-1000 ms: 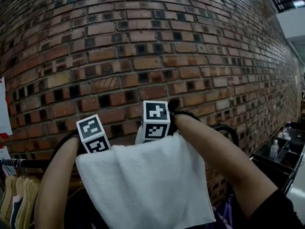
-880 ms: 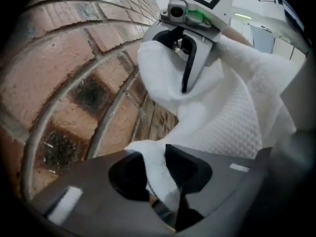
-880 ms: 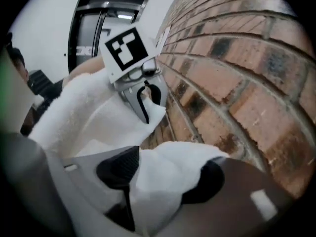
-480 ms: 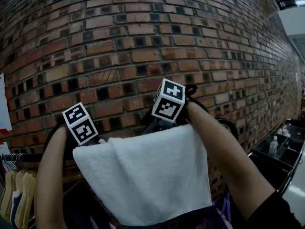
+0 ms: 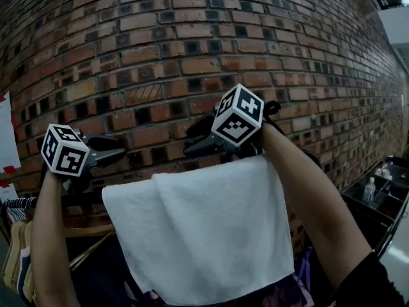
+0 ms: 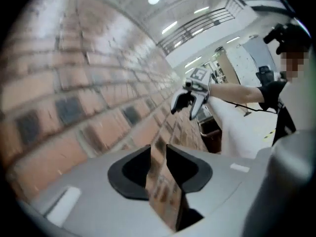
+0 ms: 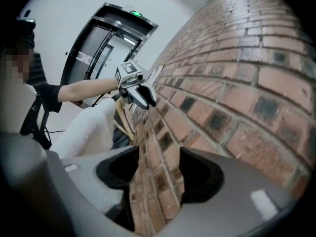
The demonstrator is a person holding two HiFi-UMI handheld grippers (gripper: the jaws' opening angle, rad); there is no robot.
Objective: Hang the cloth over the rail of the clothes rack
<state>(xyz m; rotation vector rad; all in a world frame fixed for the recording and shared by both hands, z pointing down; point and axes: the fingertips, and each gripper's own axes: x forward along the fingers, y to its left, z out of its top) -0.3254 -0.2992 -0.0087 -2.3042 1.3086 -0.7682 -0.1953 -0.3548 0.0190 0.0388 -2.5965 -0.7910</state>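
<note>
A white cloth (image 5: 198,229) hangs folded over the dark rail (image 5: 77,199) of the clothes rack in front of a brick wall. My left gripper (image 5: 117,148) is above the cloth's upper left corner, open and empty, its jaws pointing right. My right gripper (image 5: 193,138) hovers just above the cloth's top edge, jaws wide open, holding nothing. In the left gripper view the left gripper (image 6: 158,152) frames only brick, with the right gripper (image 6: 190,97) and the cloth (image 6: 237,127) beyond. The right gripper view shows its gripper (image 7: 158,157) empty, facing the left gripper (image 7: 136,87).
The brick wall (image 5: 192,56) stands close behind the rail. Clothes on wooden hangers (image 5: 19,254) hang at the lower left. Black bins with bottles (image 5: 377,194) sit at the right. A person's bare forearms (image 5: 307,197) reach up on both sides of the cloth.
Both grippers have let go of the cloth's top edge and lifted off it. The left one has swung out to the left, the right one upward. The cloth stays draped on the rail.
</note>
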